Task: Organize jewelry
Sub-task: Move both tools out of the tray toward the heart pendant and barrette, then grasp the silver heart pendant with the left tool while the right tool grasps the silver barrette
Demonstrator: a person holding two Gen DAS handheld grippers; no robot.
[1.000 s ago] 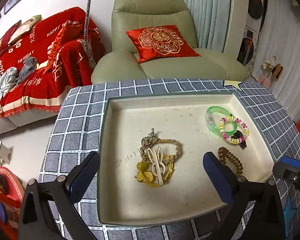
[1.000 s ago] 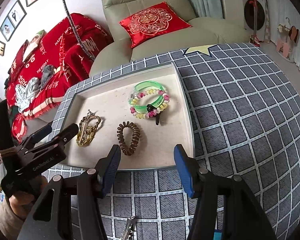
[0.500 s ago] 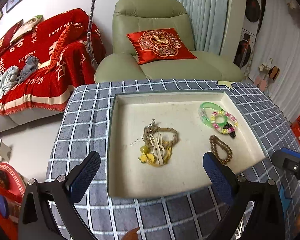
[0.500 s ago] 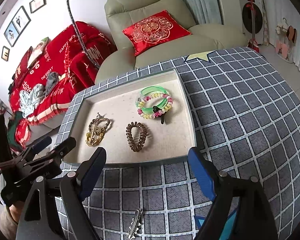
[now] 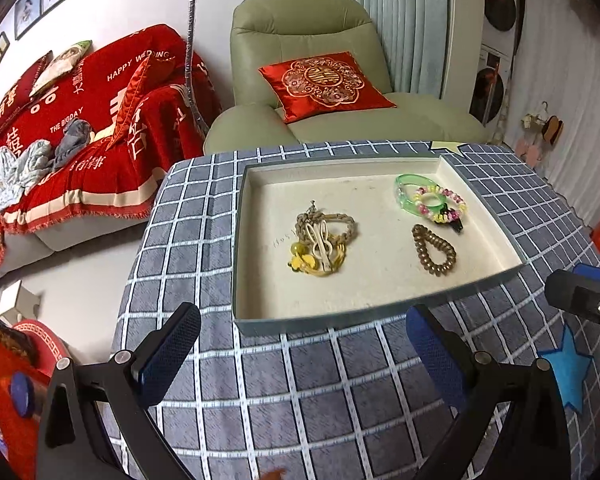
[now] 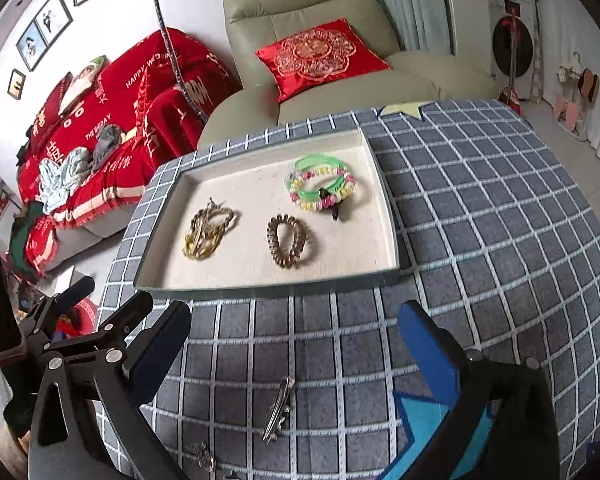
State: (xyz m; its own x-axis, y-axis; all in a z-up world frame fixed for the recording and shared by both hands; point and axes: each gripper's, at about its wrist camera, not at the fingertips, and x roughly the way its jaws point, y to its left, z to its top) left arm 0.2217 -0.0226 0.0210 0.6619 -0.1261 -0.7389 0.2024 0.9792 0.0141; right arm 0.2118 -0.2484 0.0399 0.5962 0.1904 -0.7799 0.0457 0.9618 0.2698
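Right hand-held gripper (image 6: 296, 344) jaws just spread, empty, above metal hair clip (image 6: 278, 408).

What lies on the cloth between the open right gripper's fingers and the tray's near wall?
Only bare checked cloth; the silver hair clip lies nearer the camera, right wrist view.

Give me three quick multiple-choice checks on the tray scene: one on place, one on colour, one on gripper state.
1. Where does the silver hair clip lie?
A. in the tray
B. on the checked tablecloth, outside the tray
C. on the armchair

2. What colour is the bangle under the beaded bracelet?
A. green
B. red
C. black

3. How is the right hand-held gripper?
A. shut on the coil hair tie
B. shut, empty
C. open, empty

Answers: 1 B, it lies near the grippers, short of the tray's edge. 2 A, translucent green. 3 C, its jaws have just been opening, with nothing between them.
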